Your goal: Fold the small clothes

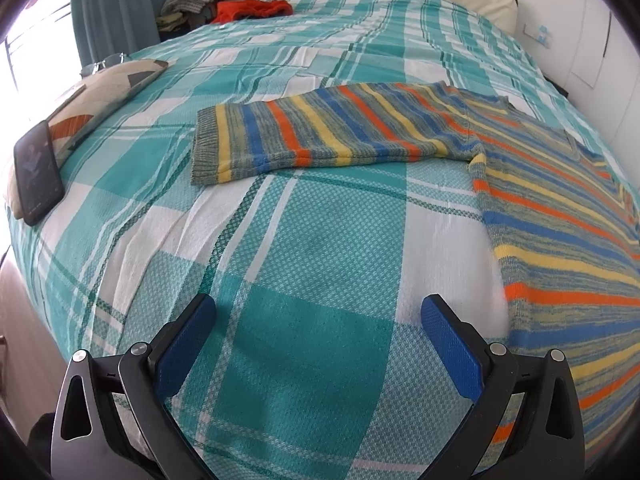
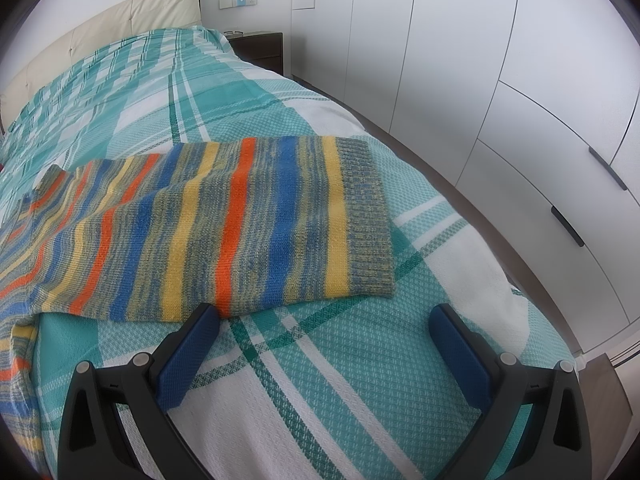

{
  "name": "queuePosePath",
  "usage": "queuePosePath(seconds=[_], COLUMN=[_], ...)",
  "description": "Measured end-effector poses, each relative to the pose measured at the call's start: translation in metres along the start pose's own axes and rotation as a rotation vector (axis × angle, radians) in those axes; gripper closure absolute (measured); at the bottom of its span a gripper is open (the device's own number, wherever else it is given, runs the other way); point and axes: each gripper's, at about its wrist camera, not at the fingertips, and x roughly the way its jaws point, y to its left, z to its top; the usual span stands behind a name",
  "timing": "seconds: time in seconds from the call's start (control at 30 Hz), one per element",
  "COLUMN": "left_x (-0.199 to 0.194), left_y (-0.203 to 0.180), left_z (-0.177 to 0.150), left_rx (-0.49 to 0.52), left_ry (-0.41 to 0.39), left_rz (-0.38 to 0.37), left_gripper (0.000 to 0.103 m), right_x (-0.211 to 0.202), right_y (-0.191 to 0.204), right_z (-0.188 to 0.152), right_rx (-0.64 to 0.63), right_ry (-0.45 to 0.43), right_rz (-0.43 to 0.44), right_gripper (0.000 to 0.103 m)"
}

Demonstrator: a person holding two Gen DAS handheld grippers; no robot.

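Your left gripper (image 1: pixel 318 310) has its two blue-padded fingers (image 1: pixel 186 344) spread wide, one at 7 o'clock and one at 5 o'clock of its view, and nothing sits between them. Your right gripper (image 2: pixel 324 320) is spread equally wide, pointing toward 12 o'clock, also holding nothing.

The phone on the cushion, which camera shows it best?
The left wrist view, and it is the only one. There the dark phone leans on a patterned cushion at the bed's left edge, screen facing the camera. The right wrist view looks toward the wardrobe side and shows no phone, only the striped sweater.
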Motion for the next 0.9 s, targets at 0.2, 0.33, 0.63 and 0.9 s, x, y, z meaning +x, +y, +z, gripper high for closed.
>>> queuePosePath(seconds=[0.2,0.33,0.63,0.9], left_x=[-0.014,-0.009,0.07,0.072], left_y=[-0.01,-0.031,-0.052,-0.043], left_z=[0.01,0.054,0.056,0.057], left_rx=[0.018,0.026,0.047,0.011], left_ry=[-0.061,-0.151,-0.063,-0.054], left_rz=[-0.062,-0.101,0.009,-0.04], left_gripper=[0.0,0.0,0.0,0.0], right_x=[0.0,0.0,0.0,0.0], right_y=[0.0,0.0,0.001,0.0], right_z=[0.0,0.0,0.0,0.0], right_rx=[0.0,0.0,0.0,0.001], right_ry=[0.0,0.0,0.0,0.001], right_rz=[0.0,0.0,0.0,0.001], right_gripper=[0.0,0.0,0.0,0.0])
